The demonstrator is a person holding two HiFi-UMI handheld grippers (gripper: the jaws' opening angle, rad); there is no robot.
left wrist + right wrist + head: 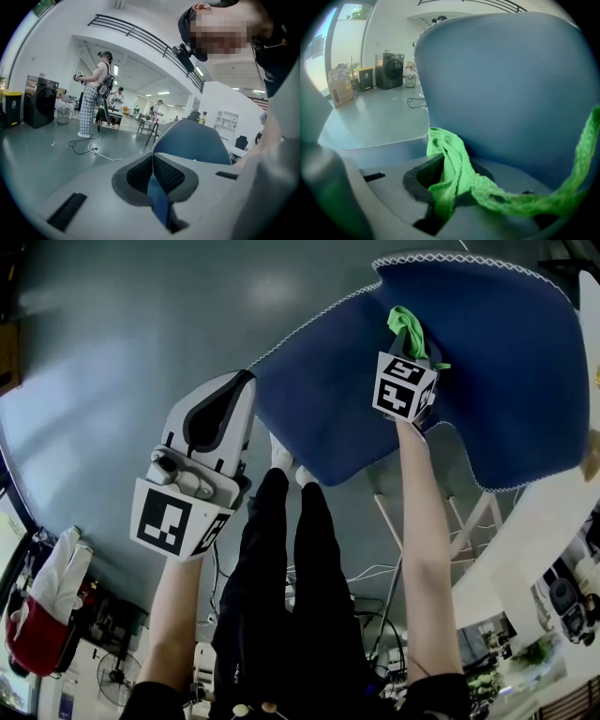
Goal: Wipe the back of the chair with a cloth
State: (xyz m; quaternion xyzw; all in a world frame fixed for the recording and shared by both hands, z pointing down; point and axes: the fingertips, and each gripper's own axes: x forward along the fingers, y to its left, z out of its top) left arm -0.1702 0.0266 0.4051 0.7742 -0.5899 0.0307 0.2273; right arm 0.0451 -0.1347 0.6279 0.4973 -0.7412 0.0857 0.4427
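Right gripper view: jaws clamp cloth (454,173) at chair (511,84).

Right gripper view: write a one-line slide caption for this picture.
The right hand-held gripper, shut on a green cloth, faces the blue chair back.

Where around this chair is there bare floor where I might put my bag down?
The wide grey floor left of the chair back, beyond the left gripper, is bare. Crowded: beside the chair's base, where the person's legs stand among cables, and by the right gripper holding the green cloth.
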